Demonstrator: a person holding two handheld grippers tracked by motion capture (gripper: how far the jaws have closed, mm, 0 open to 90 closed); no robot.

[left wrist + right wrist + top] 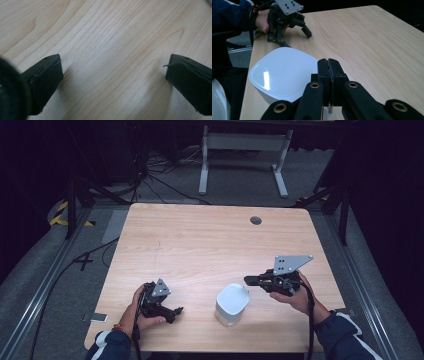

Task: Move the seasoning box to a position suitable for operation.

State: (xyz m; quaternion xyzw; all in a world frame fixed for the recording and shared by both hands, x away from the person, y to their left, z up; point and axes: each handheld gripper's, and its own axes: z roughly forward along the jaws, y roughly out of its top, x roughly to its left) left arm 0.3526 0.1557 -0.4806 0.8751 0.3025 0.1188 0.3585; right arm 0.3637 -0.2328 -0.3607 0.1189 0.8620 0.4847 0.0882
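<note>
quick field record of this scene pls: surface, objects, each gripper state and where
surface: light wooden table
object: white lidded container, near front edge, between the grippers
left gripper: open, jaws wide apart over bare wood, nothing between them
right gripper: shut, empty, tips beside the container's lid
other: grey cable port near the far edge

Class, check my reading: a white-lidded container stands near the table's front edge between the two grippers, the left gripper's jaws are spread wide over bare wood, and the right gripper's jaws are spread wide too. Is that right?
One detail is wrong. The right gripper has its jaws pressed together, with nothing between them, as the right gripper view shows. The rest stands: the white-lidded container sits between the grippers, and the left gripper is spread wide over bare wood.
</note>
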